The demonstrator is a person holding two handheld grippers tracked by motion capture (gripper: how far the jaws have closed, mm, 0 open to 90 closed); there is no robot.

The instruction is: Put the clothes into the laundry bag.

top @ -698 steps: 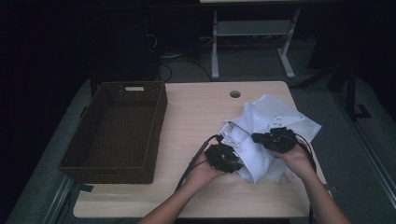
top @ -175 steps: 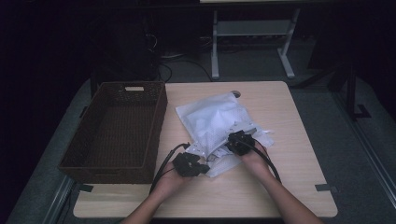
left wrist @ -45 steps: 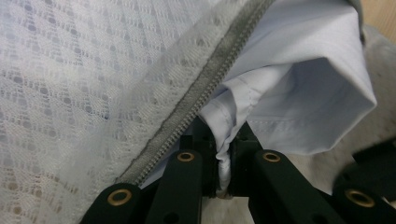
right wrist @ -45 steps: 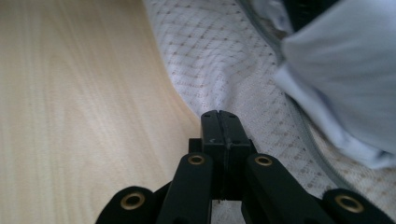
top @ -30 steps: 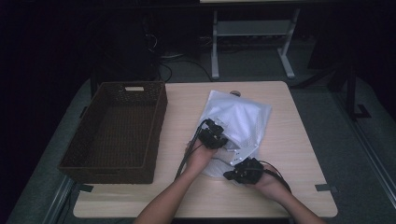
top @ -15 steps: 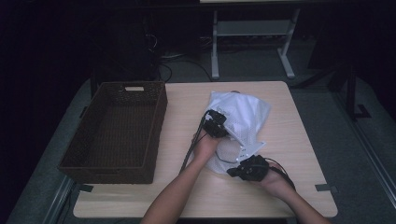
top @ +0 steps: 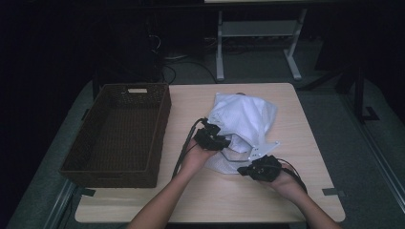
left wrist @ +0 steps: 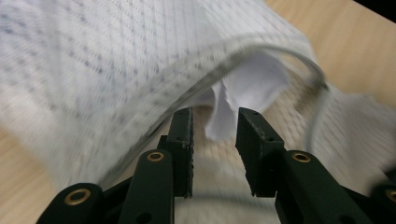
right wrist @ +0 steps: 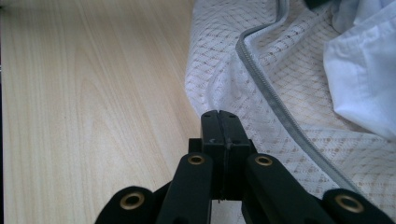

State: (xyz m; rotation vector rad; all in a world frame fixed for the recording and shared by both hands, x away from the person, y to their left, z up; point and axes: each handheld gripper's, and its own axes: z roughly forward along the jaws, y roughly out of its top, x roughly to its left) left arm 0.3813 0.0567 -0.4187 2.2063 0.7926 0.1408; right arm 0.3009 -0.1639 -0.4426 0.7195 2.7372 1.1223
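Left gripper (left wrist: 214,133) just opening, jaws apart before the white mesh bag (top: 243,117) (nothing pinched); right gripper (right wrist: 219,119) closed tight on the bag's edge.

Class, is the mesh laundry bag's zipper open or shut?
Open: the mesh laundry bag gapes along its zipper, and white cloth shows inside the mouth.

Looks like a lab or recording studio, dim and staged; a lone pale wooden bench (top: 224,200) on grey carpet (top: 353,143) under a fixed overhead camera; black tape marks (top: 332,192) at the bench's corners; loose cables (top: 191,64) on the floor; a metal stand's white legs (top: 258,52) behind; dark surroundings.
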